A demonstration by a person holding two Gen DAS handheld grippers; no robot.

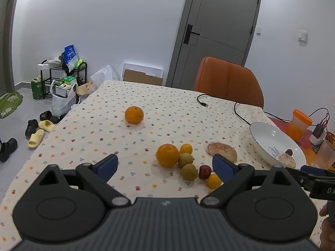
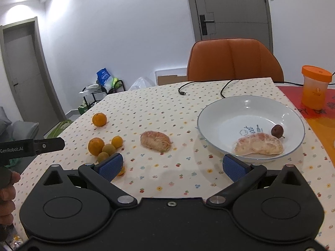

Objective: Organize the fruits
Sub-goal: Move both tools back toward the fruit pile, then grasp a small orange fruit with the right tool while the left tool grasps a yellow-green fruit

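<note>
Both of your grippers hang above the desk with the dotted cloth [image 2: 167,108], and both hold nothing. The left gripper [image 1: 165,165] has its blue fingers [image 1: 108,164] spread wide. The right gripper [image 2: 172,165] is spread wide too.

The white round bowl [image 2: 219,113] sits on the right side of the desk. Inside it lie one peeled pink pomelo piece [image 2: 258,144] and one small dark red fruit [image 2: 277,130]. So the job looks only just begun.

A second peeled pomelo piece [image 2: 156,141] lies alone on the cloth, between the bowl and the little fruits. It looks like the next good pick for your right gripper, since it is the loose fruit nearest the bowl. Come down over its middle and close across the short way. Squeeze softly, because peeled fruit is squishy and can tear. Lift it clear over the rim before you let go.

In front of your left gripper is a bunch of fruit: a big orange [image 1: 167,154], two green-brown round fruits [image 1: 185,160], a small red fruit [image 1: 204,172] and two small yellow-orange fruits [image 1: 213,181]. They touch each other, so take an outside one first, or the rest may roll.

One more orange [image 1: 134,114] sits far back, well apart. Save it for later.
</note>
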